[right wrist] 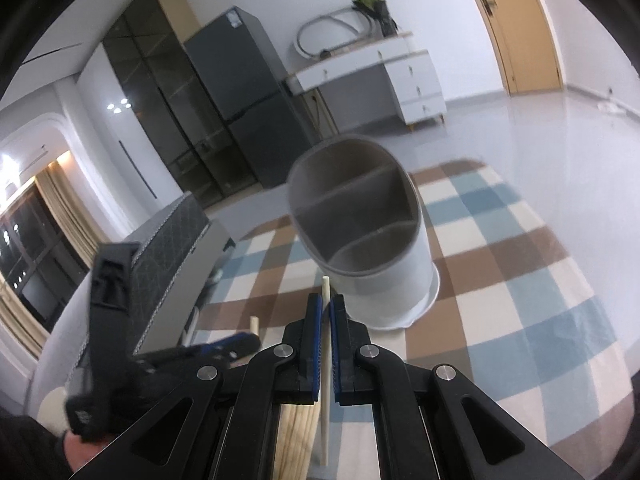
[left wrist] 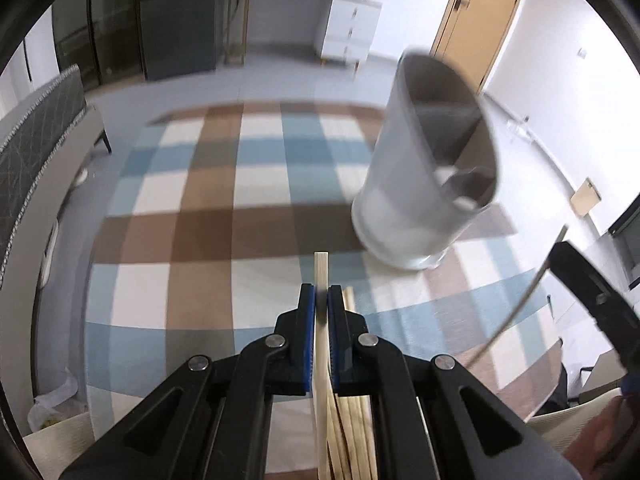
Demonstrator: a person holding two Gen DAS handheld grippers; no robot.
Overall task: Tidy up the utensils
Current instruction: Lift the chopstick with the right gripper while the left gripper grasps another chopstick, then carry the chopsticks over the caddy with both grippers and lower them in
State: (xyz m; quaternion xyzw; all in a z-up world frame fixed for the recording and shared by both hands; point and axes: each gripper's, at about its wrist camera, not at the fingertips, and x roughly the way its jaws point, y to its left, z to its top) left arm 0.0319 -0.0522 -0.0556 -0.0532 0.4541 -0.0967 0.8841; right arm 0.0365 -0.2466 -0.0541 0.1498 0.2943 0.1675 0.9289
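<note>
A pale wooden chopstick (left wrist: 321, 280) is sitting clamped between the blue pads of the left gripper (left wrist: 321, 300), its squared tip poking out just past the fingertips toward a checked tablecloth (left wrist: 208, 236) of brown, blue and cream squares. More wooden sticks (left wrist: 352, 420) are lying in a bundle just under and to the right of those jaws, below the fingers. Ahead and to the right, a grey utensil holder (left wrist: 404, 200) is standing on the cloth, its open mouth showing inner dividers.

From the right wrist, the right gripper (right wrist: 325, 308) is closing its jaws on a second slim chopstick (right wrist: 325, 292), whose rounded tip is rising between the pads; the grey holder (right wrist: 384, 280) is standing just beyond it, split into three compartments, all seeming empty. A light wooden board (right wrist: 296, 432) is lying beneath these fingers. To the left in this view, the other gripper's black body (right wrist: 112, 280) is hovering blurred, a stick end (right wrist: 254, 322) showing above its blue-tipped jaws.

In the left wrist view the right gripper's black finger (left wrist: 592, 292) is entering from the right edge with its thin stick (left wrist: 520, 304) running slantwise. Behind the table, a dark refrigerator (right wrist: 248, 96), a white desk (right wrist: 384, 68) and a wooden door (right wrist: 516, 24) are lining the room.
</note>
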